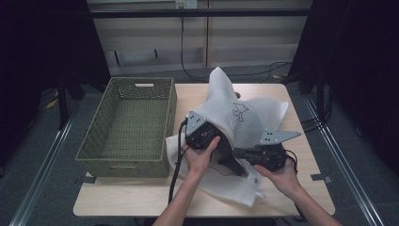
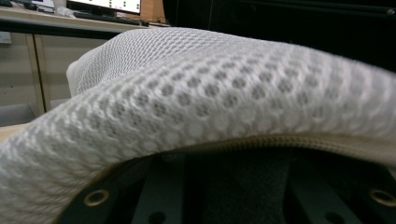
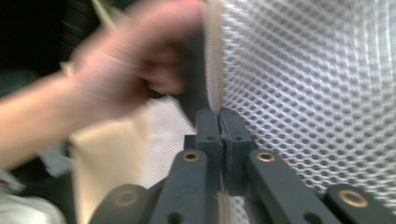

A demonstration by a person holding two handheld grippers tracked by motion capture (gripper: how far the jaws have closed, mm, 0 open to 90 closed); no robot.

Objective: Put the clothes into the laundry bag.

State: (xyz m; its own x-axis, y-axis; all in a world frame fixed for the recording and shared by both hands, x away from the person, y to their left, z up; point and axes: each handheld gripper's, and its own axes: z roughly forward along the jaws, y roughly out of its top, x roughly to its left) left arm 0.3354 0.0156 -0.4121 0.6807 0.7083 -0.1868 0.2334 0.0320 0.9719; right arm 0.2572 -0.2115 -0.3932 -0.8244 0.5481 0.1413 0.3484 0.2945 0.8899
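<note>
While both grippers work at the cloth, status reads as follows, left to right.

Basket (image 1: 96, 149): green woven, at table left; nothing lies in it.

Left gripper (image 1: 221, 141): tucked under the white mesh bag (image 1: 235, 120); fabric drapes over its jaws in the left gripper view, so jaw state cannot be told.

Mesh bag: heaped at table centre, just beside the basket, one corner raised.

Right gripper (image 3: 218, 122): jaws closed, pinching the bag's zipper edge (image 3: 214, 56).

Progress: judged early; bag gripped, apparently being opened or arranged, not yet in the basket.

White honeycomb-mesh bag (image 1: 244, 117); olive-green woven basket (image 1: 127, 127)
</note>
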